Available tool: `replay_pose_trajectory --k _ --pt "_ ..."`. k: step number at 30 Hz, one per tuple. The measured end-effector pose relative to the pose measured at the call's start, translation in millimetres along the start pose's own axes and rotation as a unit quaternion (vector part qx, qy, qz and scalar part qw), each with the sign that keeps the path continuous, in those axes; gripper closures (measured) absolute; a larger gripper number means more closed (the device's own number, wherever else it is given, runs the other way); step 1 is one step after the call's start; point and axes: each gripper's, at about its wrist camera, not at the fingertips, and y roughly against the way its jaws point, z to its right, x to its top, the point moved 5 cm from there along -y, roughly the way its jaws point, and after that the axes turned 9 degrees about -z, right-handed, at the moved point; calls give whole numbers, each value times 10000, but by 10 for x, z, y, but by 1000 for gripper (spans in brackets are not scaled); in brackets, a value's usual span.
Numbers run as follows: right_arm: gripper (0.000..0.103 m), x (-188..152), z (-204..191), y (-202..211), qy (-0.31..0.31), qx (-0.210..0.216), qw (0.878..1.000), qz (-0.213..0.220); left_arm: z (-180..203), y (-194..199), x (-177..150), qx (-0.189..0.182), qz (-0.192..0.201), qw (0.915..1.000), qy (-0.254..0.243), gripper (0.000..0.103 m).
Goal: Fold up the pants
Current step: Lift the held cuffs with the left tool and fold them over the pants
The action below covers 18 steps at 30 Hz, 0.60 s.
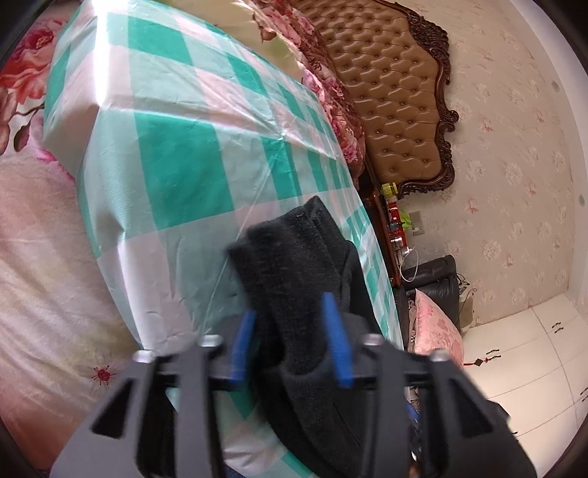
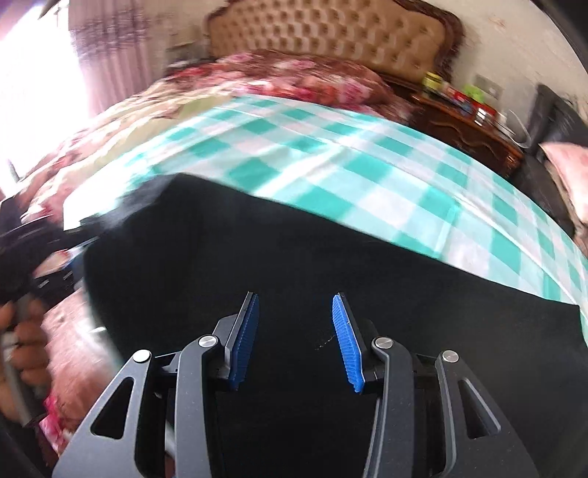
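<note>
Looking down on the bed (image 1: 154,154) now, pants (image 1: 294,279) lying dark on the checked sheet (image 1: 191,121), close to the bed's near edge.

Left gripper (image 1: 290,342) sitting with a thick bunched fold of pants between its blue pads (image 1: 335,338), jaws set apart; hard to say whether pressing the cloth or merely straddling it. Right gripper (image 2: 296,336) hovering over a broad flat spread of pants (image 2: 330,264), jaws clearly parted, nothing pinched between the pads (image 2: 345,342). Blurring in that view, so fine detail of the cloth lost.

Judging the fabric: soft, knit-looking, fairly thick, limp rather than stiff. Likely draping and sagging wherever unsupported, not slippery, nothing fragile. Best taking hold at a hem or doubled edge, where the layers bunch enough to bite on; grabbing mid-panel risking only the top layer.

Plenty of open sheet beyond the pants, toward the headboard (image 2: 330,33), for laying a fold over. Tighter on the nightstand (image 2: 466,117) side of the bed, with cloth close to the mattress edge there and apt to slide off if dragged that way.
</note>
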Motion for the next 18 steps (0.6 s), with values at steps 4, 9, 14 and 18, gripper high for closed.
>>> replay_pose_trajectory --k 4,9,14,18 --pt "61 38 462 -276 -596 -224 9970 -430 -12 -30 5 -44 -91 9999 -5 62" --pt "55 15 513 -300 -459 -66 9980 -429 -17 -38 19 19 -63 10000 8 87" --pt "32 -139 644 -79 -870 735 9922 -498 424 158 -65 634 173 9939 -882 90" --pt "31 -361 989 160 -1488 1415 9768 -612 1153 231 -346 1566 548 9585 -2317 90"
